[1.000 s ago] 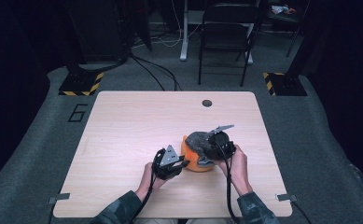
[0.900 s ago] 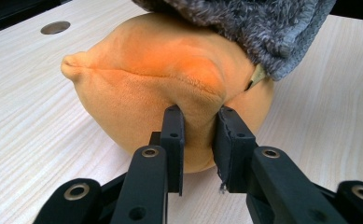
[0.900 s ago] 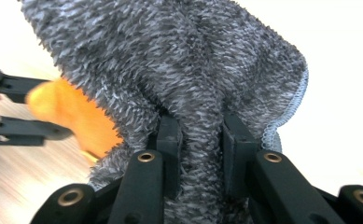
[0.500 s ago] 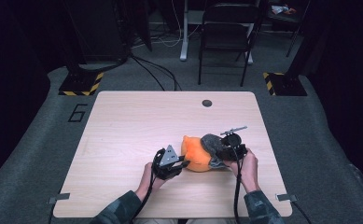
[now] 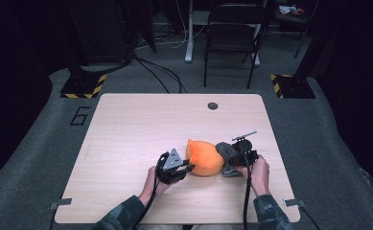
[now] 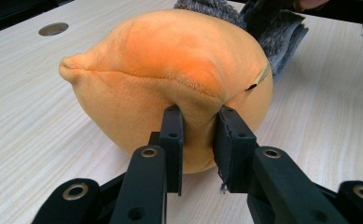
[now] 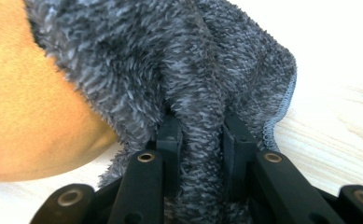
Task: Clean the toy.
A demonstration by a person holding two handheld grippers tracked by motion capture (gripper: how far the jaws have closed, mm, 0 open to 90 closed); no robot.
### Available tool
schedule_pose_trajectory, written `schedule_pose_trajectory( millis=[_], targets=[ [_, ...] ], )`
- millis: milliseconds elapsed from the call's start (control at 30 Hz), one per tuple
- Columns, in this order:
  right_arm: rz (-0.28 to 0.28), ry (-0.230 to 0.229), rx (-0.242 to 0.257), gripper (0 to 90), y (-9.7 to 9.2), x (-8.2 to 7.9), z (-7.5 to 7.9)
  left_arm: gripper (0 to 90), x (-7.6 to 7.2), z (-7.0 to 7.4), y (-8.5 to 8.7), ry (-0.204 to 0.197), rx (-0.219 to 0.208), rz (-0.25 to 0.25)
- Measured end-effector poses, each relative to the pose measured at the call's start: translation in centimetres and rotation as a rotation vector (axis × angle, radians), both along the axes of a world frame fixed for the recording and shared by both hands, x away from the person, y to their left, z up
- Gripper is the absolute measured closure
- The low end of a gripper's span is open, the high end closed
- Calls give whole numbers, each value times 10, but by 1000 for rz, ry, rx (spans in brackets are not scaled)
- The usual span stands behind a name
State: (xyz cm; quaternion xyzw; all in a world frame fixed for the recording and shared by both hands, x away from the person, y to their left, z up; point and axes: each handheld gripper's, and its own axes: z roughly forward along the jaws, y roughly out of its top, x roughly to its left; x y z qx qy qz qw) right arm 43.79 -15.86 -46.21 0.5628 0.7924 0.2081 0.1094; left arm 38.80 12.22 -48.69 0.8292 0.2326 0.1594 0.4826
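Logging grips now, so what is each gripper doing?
Left gripper: shut on a fold of the round orange plush cushion.
Right gripper: shut on the fluffy dark grey cloth.

Round orange plush toy [image 5: 204, 157] lying on the table, shaggy grey cloth [image 5: 226, 154] bunched against its right side

We note a light wooden table [image 5: 126, 129] on grey carpet [image 5: 328, 143], a black folding chair [image 5: 232, 38] beyond, two hazard-striped bases [image 5: 82, 86], and cables [image 5: 160, 72]; surroundings dark, possibly curtained.
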Motion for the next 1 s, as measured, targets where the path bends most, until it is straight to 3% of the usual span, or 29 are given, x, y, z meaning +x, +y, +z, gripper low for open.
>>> schedule_pose_trajectory(
  millis=[300, 367, 500, 700, 1000],
  targets=[
    [33, -100, 55, 721, 5, -12, 40, 738, 0, 0, 0, -4, -5, -5],
    [49, -119, 82, 721, 9, -15, 48, 738, -1, 0, -1, -11, -1, -12],
    [95, -152, 88, 721, 24, -21, 60, 737, -2, 1, -3, -26, 4, -17],
    [173, -183, 86, 721, 50, -25, 70, 738, -4, 1, -4, -37, 15, -26],
    [214, -203, 135, 721, 74, -25, 71, 738, -5, 1, -5, -48, 13, -35]
  ],
)
